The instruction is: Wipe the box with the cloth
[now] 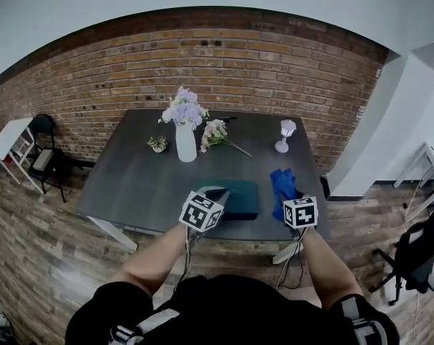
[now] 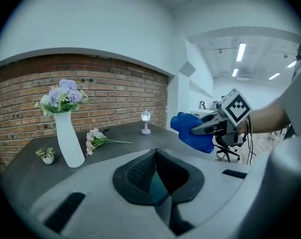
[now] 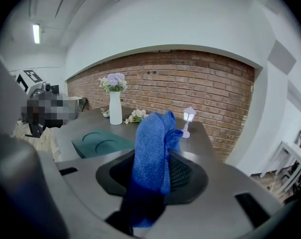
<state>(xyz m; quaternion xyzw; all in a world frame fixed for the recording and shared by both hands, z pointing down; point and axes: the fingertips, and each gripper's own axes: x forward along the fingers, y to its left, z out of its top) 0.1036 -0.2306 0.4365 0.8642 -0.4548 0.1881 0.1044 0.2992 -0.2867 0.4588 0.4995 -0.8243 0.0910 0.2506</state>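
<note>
cloth (image 3: 151,148) blue | box (image 1: 240,198) teal (two circles on top) | table (image 1: 131,180) dark grey | vase (image 1: 186,145) white | wall (image 1: 231,67) red brick

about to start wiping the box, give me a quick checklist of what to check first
1. Cloth gripped: ok, the right gripper is closed on it.
2. Box within reach: ok, it lies close in front of both grippers.
3. Box top free of clutter: ok, nothing lies on it in the right gripper view.
4. Cloth on the box: not ok, it is held to the right of the box, not over it.
5. Left gripper steadying the box: cannot tell; its jaws are together, with teal showing between them.
6. Vase out of the wiping path: ok, it stands well behind the box.
</note>
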